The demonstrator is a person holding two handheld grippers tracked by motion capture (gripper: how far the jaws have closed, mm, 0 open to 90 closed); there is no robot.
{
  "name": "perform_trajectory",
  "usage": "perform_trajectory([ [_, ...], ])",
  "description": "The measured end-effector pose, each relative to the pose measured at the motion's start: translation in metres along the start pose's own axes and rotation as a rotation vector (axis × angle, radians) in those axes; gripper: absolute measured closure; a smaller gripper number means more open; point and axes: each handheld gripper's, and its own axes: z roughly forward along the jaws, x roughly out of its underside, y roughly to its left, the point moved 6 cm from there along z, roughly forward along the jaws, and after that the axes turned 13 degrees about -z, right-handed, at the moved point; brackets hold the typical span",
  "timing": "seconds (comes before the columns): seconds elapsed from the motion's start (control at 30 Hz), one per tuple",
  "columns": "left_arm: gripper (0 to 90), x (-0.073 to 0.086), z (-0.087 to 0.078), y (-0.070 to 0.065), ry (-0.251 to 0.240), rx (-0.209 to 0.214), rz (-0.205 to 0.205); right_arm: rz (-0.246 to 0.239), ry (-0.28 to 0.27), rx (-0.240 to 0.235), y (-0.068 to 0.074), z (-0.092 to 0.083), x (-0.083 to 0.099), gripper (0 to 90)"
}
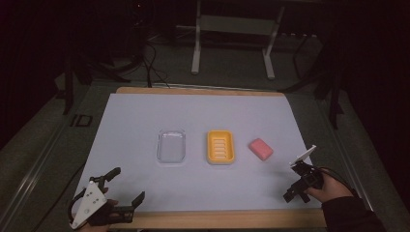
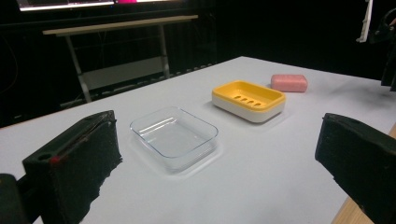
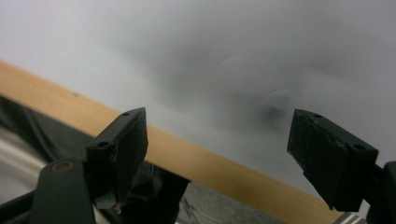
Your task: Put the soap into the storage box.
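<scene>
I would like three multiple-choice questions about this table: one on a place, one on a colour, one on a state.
1. What lies between the clear tray and the pink soap?
A. the yellow soap dish
B. a cup
C. a sponge

2. What colour is the soap?
A. green
B. pink
C. white

3. What is in the clear tray?
A. water
B. the soap
C. nothing

Answers: 1 A, the high view shows the dish in the middle of the row. 2 B, it is pink in the high view and the left gripper view. 3 C, the left gripper view shows the white table through its bare bottom.
</scene>
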Motion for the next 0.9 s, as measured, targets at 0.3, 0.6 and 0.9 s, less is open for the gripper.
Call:
perform_trajectory([
  [0.3, 0.2, 0.0, 0.0, 0.0, -0.004, 0.008, -0.008, -0.183, 0.022, 0.002, 0.009, -0.005, -0.004, 19.9],
  [0.6, 0.2, 0.0, 0.001, -0.001, 0.002, 0.014, -0.008, -0.426, 0.017, 0.028, 0.019, -0.002, -0.008, 18.0],
  [0.9, 0.2, 0.001, 0.001, -0.001, 0.003, 0.02, -0.008, -0.476, -0.006, 0.011, 0.03, -0.002, -0.02, 13.5],
])
